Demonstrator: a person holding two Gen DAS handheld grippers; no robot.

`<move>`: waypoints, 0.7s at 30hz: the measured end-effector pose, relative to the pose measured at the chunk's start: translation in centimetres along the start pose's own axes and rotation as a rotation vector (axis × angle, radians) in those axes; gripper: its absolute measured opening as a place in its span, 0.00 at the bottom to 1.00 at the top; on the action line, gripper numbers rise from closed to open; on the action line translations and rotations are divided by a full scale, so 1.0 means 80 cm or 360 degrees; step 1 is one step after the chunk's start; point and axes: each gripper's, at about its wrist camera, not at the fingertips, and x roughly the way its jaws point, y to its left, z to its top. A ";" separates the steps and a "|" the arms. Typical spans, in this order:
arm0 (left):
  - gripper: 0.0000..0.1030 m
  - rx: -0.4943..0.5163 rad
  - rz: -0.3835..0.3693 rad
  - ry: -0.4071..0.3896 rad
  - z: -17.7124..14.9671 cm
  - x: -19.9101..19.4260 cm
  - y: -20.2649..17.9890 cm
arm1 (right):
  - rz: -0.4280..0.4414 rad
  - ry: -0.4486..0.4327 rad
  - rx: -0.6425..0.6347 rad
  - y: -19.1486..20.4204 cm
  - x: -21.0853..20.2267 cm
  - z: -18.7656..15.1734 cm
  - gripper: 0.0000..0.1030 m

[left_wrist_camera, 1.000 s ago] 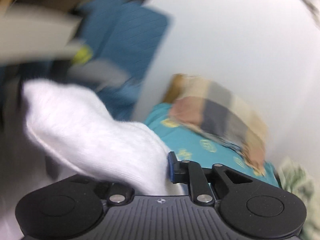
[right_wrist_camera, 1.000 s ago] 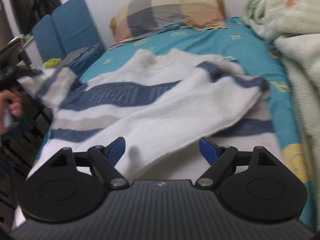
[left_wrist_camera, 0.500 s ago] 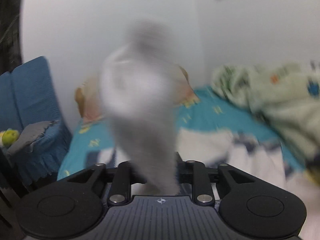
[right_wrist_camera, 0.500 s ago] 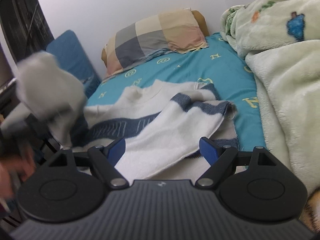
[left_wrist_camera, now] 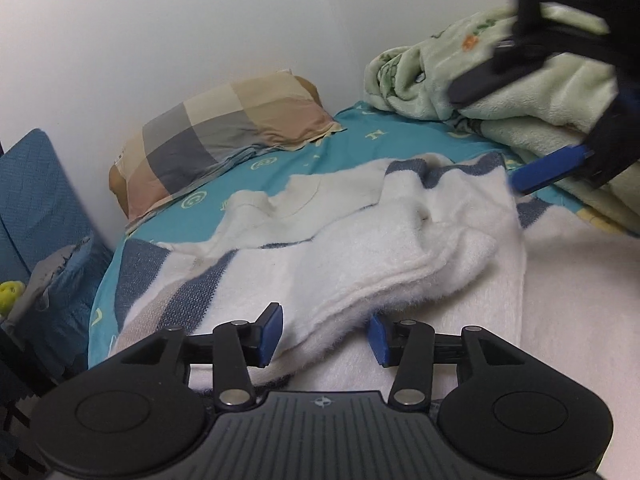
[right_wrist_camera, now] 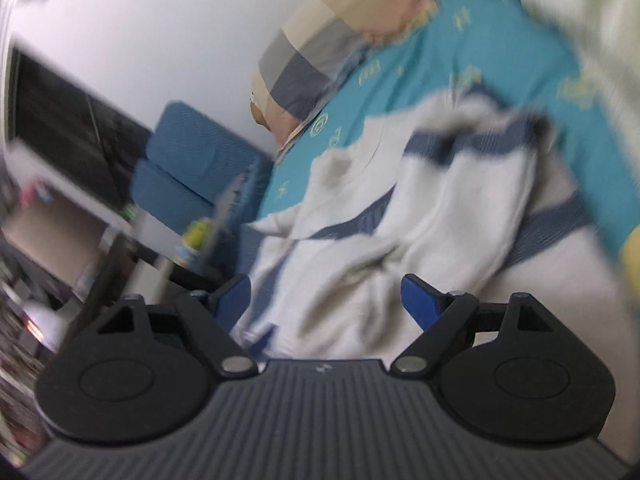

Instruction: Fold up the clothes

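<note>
A white sweater with navy stripes lies spread on the teal bed sheet. One sleeve is folded across its body, and the sleeve's end rests between the fingers of my left gripper, which is open and low over the cloth. The blurred, tilted right wrist view shows the same sweater beneath my right gripper, open with nothing in it. A blue finger of that gripper hangs over the sweater's far right edge in the left wrist view.
A checked pillow lies at the head of the bed by the white wall. A pale green fleece blanket is heaped along the right side. A blue chair with a grey cloth stands left of the bed; a desk is beyond.
My left gripper swung the white sleeve up and over onto the sweater's body, then opened and let it go. My right gripper stayed open and has tilted and shifted quickly over the sweater.
</note>
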 end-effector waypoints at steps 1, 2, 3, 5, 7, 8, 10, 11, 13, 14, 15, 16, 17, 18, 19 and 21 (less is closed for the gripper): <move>0.47 -0.0004 -0.0023 -0.0005 -0.002 0.002 0.001 | 0.0021 0.0014 0.0038 -0.004 0.010 0.002 0.82; 0.46 -0.0013 -0.0046 -0.0008 -0.005 0.004 0.003 | 0.0043 0.0029 0.0076 -0.007 0.019 0.004 0.82; 0.46 -0.0031 -0.0072 -0.0007 -0.007 0.005 0.005 | 0.0064 0.0043 0.0114 -0.011 0.029 0.006 0.82; 0.46 -0.0040 -0.0111 -0.0032 -0.012 0.006 0.010 | 0.0107 0.0072 0.0191 -0.018 0.048 0.011 0.82; 0.44 -0.0017 -0.0145 -0.0050 -0.014 0.011 0.013 | 0.0101 0.0090 0.0192 -0.021 0.064 0.013 0.80; 0.42 -0.0002 -0.0160 -0.0050 -0.015 0.015 0.014 | 0.0080 0.0095 0.0164 -0.020 0.071 0.013 0.80; 0.37 0.0029 -0.0179 -0.0039 -0.016 0.020 0.015 | 0.0079 0.0141 0.0130 -0.016 0.084 0.006 0.81; 0.35 0.0040 -0.0189 -0.0039 -0.016 0.020 0.015 | 0.0053 0.0167 0.0052 -0.009 0.089 0.002 0.79; 0.28 0.0038 -0.0209 -0.0026 -0.014 0.020 0.020 | -0.0004 0.0193 -0.0086 0.007 0.093 -0.006 0.68; 0.24 0.0027 -0.0219 -0.0020 -0.013 0.019 0.023 | -0.0033 0.0192 -0.0142 0.014 0.093 -0.009 0.62; 0.23 0.0013 -0.0227 -0.0022 -0.011 0.016 0.028 | -0.0041 0.0165 -0.0153 0.018 0.086 -0.008 0.50; 0.19 0.0006 -0.0228 -0.0028 -0.008 0.011 0.032 | -0.0048 0.0138 -0.0164 0.023 0.079 -0.007 0.43; 0.17 0.0001 -0.0233 -0.0040 -0.005 0.005 0.035 | -0.0055 0.0110 -0.0174 0.027 0.071 -0.006 0.35; 0.17 -0.0006 -0.0247 -0.0064 0.000 -0.004 0.038 | -0.0053 0.0073 -0.0187 0.034 0.058 -0.003 0.32; 0.17 -0.0016 -0.0269 -0.0093 0.006 -0.015 0.041 | -0.0051 0.0035 -0.0200 0.040 0.044 -0.001 0.31; 0.17 -0.0031 -0.0308 -0.0143 0.018 -0.035 0.045 | -0.0059 -0.0037 -0.0232 0.055 0.017 0.004 0.30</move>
